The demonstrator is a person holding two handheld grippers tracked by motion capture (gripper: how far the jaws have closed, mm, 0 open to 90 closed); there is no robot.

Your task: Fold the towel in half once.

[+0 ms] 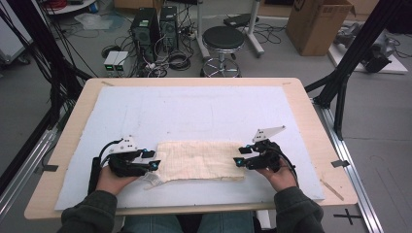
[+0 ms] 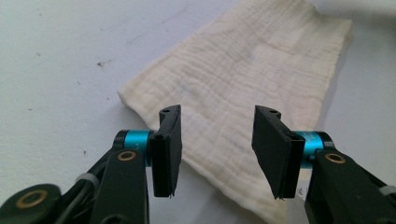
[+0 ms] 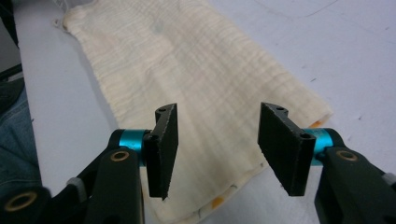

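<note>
High view first: I see the folded cream cloth (image 1: 200, 160) lying flat on the pale blue mat (image 1: 194, 111), near the table's front edge and between my two tools. My left gripper (image 1: 151, 160) sits at the cloth's left end, its jaws pointing inward toward the middle of the table; the left hand (image 1: 112, 178) wraps the body from behind, forearm coming up from the bottom edge in a dark green sleeve (image 1: 92, 213). My right gripper (image 1: 241, 156) mirrors it at the cloth's right end, jaws pointing inward as well, with the right hand (image 1: 281, 175) low behind it, close to the mat. Both grippers lie nearly level, low over the mat.

From the left gripper view, the left gripper (image 2: 217, 140) has its jaws standing apart at a middling width, with the cloth (image 2: 243, 84) lying flat on the mat beyond and beneath them. Nothing is pinched; the pads (image 2: 170, 149) are clear of the fabric.

From the right gripper view, the right gripper (image 3: 217, 144) shows the same: jaws parted, pads (image 3: 166, 149) bare, and the cloth (image 3: 196, 79) stretching away from just under them. A bit of orange print peeks out at the cloth's near hem.
</note>
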